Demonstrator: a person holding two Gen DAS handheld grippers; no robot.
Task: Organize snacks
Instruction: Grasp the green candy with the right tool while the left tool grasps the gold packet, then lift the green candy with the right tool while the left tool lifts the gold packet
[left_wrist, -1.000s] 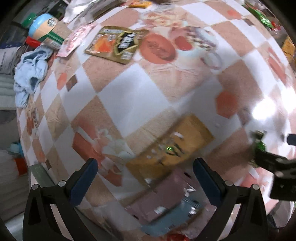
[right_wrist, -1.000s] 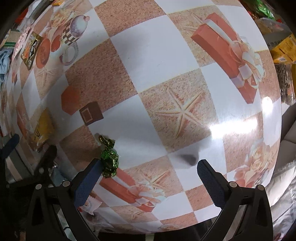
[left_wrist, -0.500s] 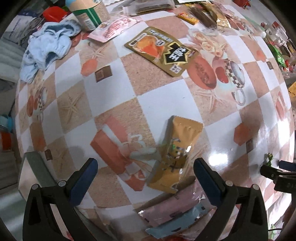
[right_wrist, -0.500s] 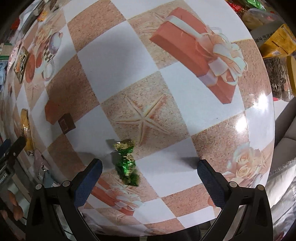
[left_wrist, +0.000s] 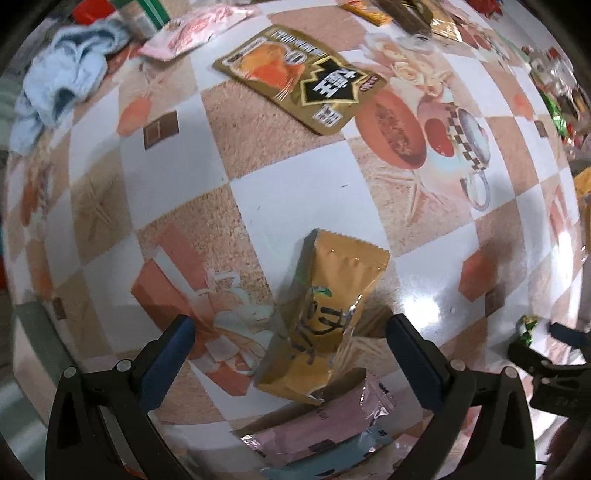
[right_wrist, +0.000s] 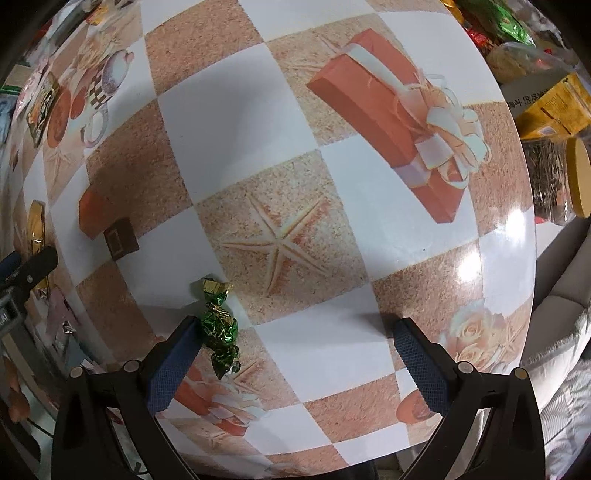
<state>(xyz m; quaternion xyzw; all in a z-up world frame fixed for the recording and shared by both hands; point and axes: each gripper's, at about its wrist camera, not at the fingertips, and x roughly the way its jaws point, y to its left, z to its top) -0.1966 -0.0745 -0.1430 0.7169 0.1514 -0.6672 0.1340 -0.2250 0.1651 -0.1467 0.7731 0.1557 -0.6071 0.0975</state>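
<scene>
here, green candy beside right gripper, clear tablecloth ahead

Big white characters on a black jagged badge on the flat gold pouch, too blurry to read for sure. Dark squiggly lettering on the gold snack bar, equally illegible. Some dark characters on a grey box at the table edge, not readable either.

A gold foil snack bar packet lies flat on the checked tablecloth, its near end overlapping a pink foil packet, which sits atop a light blue packet. A green foil-wrapped twist candy lies well apart on a white square.
</scene>
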